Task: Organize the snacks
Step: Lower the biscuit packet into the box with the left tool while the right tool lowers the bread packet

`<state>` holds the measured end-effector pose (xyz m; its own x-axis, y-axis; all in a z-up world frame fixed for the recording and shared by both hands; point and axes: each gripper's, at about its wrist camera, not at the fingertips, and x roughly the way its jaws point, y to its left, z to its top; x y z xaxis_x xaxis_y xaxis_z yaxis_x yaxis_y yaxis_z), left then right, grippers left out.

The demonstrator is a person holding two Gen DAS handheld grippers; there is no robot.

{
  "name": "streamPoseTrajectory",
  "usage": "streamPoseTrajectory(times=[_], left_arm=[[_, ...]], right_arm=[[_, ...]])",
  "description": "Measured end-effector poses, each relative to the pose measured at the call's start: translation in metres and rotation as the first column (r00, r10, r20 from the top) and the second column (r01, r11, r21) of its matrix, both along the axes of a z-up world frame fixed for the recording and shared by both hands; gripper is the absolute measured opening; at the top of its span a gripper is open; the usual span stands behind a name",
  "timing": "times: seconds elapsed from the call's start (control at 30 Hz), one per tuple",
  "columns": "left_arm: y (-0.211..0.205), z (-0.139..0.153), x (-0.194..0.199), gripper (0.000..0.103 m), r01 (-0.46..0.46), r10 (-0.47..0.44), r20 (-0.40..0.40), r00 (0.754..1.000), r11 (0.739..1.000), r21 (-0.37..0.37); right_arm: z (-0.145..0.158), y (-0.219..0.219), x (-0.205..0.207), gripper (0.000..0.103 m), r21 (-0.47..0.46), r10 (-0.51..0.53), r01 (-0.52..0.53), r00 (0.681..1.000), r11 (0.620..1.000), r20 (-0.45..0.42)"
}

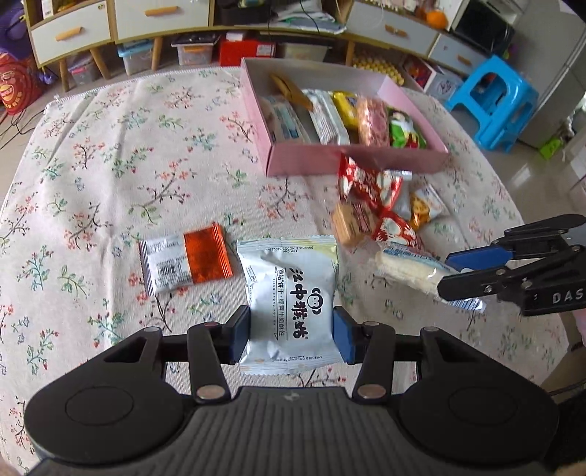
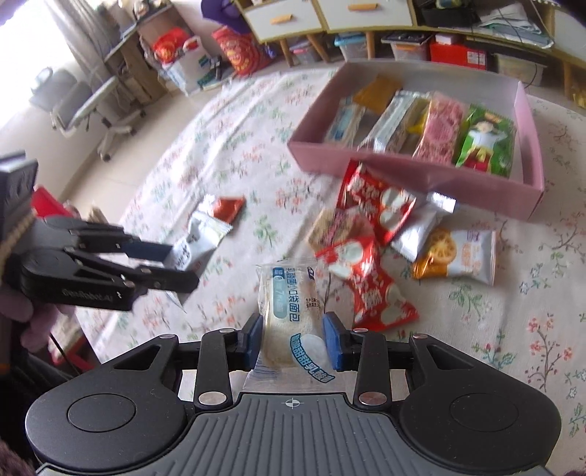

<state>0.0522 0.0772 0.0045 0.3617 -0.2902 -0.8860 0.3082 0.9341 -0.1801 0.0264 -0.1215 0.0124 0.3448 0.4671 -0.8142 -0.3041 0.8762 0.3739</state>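
Snacks in crinkly wrappers are split between a pink cardboard box (image 1: 351,157), where six packets are lined up, and the floral-clothed counter (image 1: 110,164). A silver biscuit packet (image 1: 291,293) printed "SHREDDED COCONUT STUFFING AND MILK" is clamped by the left hand-held gripper (image 1: 291,335). A clear-wrapped bread roll (image 2: 289,318) is gripped by the right hand-held gripper (image 2: 293,342). Two red packets (image 2: 370,249) are seen nearby.

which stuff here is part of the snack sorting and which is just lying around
Job: left gripper shut on white biscuit packet; right gripper shut on bread packet; pink box; loose snack pile; orange-and-white packet.
Lying about: blue stool; office chair; drawer cabinets.
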Motion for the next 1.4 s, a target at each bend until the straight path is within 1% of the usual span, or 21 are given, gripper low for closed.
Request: streamPoseTrajectory(times=[0.23, 0.4, 0.63, 0.77, 0.93, 1.07, 1.2, 1.4], left_arm=[[-0.002, 0.007, 0.011, 0.044, -0.028, 0.029, 0.020, 0.999, 0.999, -0.023], [-0.005, 0.012, 0.018, 0.044, -0.042, 0.043, 0.032, 0.999, 0.998, -0.038], [-0.012, 0.017, 0.031, 0.044, -0.072, 0.075, 0.046, 0.996, 0.995, -0.076], [-0.019, 0.018, 0.041, 0.044, -0.090, 0.096, 0.056, 0.994, 0.990, -0.105], [-0.029, 0.018, 0.057, 0.044, -0.105, 0.120, 0.099, 0.988, 0.985, -0.137], [-0.044, 0.015, 0.072, 0.044, -0.099, 0.116, 0.135, 0.984, 0.987, -0.125], [-0.054, 0.011, 0.087, 0.044, -0.110, 0.127, 0.146, 0.981, 0.987, -0.119], [-0.067, 0.006, 0.103, 0.044, -0.135, 0.155, 0.174, 0.972, 0.983, -0.121]], right_arm=[[0.017, -0.014, 0.014, 0.033, 0.052, -0.064, 0.062, 0.997, 0.997, 0.035], [0.023, -0.027, 0.024, 0.033, 0.100, -0.116, 0.113, 0.993, 0.989, 0.034], [0.032, -0.052, 0.038, 0.033, 0.147, -0.221, 0.211, 0.974, 0.966, 0.055], [0.031, -0.068, 0.049, 0.033, 0.167, -0.286, 0.272, 0.956, 0.948, 0.067], [0.025, -0.089, 0.065, 0.033, 0.196, -0.375, 0.353, 0.923, 0.915, 0.090], [0.016, -0.106, 0.082, 0.033, 0.201, -0.438, 0.414, 0.894, 0.888, 0.094], [0.009, -0.119, 0.101, 0.033, 0.183, -0.486, 0.463, 0.867, 0.867, 0.112], [-0.002, -0.125, 0.123, 0.033, 0.172, -0.529, 0.506, 0.839, 0.845, 0.132]])
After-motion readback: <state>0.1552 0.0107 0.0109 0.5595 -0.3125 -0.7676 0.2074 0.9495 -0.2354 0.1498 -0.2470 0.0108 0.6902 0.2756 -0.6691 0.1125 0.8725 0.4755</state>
